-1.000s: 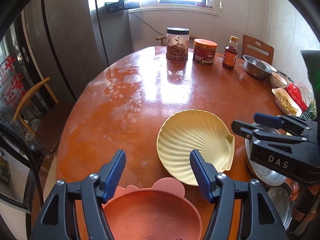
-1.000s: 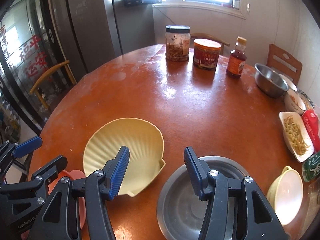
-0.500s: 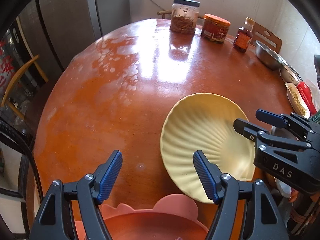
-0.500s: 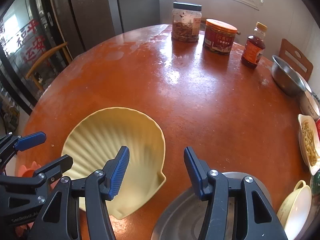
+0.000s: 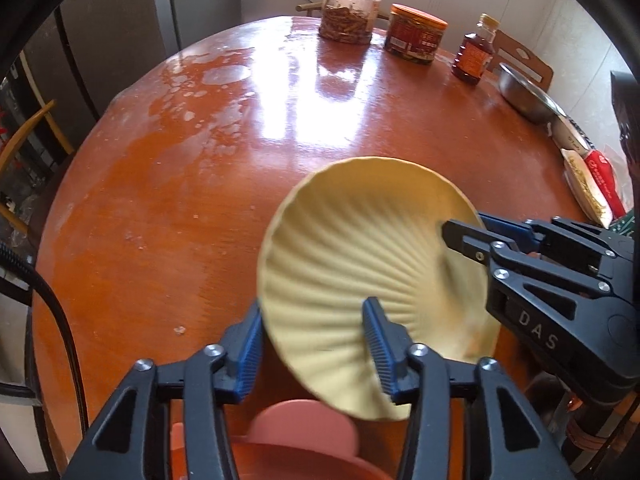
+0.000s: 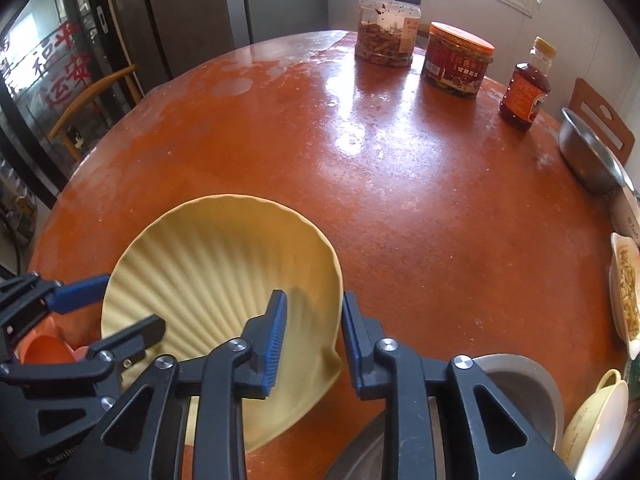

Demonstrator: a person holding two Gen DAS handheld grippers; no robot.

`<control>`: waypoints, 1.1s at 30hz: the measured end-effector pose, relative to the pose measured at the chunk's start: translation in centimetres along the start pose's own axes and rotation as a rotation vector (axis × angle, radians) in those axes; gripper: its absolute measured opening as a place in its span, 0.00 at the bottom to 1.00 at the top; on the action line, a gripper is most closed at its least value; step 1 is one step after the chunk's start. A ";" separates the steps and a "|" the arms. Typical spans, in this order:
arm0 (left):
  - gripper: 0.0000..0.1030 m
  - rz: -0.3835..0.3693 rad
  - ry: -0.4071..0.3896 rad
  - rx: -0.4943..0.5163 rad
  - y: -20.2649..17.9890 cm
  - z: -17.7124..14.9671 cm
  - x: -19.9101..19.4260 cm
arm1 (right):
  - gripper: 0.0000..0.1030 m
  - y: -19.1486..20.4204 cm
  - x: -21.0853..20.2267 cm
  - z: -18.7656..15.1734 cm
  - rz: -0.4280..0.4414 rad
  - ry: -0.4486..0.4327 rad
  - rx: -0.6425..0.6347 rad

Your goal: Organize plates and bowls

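- My right tongs [image 6: 312, 312] are clenched on the shell plate [image 6: 208, 272] at its rim.
- My left tongs [image 5: 312, 320] have just been closing with the opposite rim between them. I cannot tell whether they press.
- I confirm both grips, then lift evenly.
- The plate sits between the pink bowl [image 5: 304, 424] and the steel bowl [image 6: 516, 380] on the desk [image 5: 180, 200]. I clear both.
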State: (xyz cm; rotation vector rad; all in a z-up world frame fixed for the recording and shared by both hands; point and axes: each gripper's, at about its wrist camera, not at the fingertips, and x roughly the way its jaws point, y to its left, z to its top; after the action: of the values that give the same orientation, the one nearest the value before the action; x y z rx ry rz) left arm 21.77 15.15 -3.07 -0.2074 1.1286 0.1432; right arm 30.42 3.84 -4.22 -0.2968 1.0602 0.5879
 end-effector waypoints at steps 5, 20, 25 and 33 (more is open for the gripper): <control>0.38 -0.009 -0.016 -0.006 0.4 0.1 -0.1 | 0.19 0.0 -0.4 0.0 -0.002 -0.017 0.019; 0.38 -0.054 -0.157 -0.067 1.6 0.6 -5.3 | 0.19 -0.1 -4.3 0.5 0.070 -0.132 0.068; 0.38 -0.046 -0.200 -0.070 1.7 0.4 -7.4 | 0.19 0.4 -6.7 0.2 0.094 -0.180 0.061; 0.38 -0.032 -0.241 -0.092 2.9 -1.7 -10.7 | 0.19 2.5 -10.8 -1.3 0.151 -0.246 0.037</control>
State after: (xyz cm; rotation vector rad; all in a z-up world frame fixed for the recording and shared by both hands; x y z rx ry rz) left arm 15.09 17.49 5.65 -0.2820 0.8790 0.1864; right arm 24.18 1.86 4.85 -0.1087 0.8584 0.7196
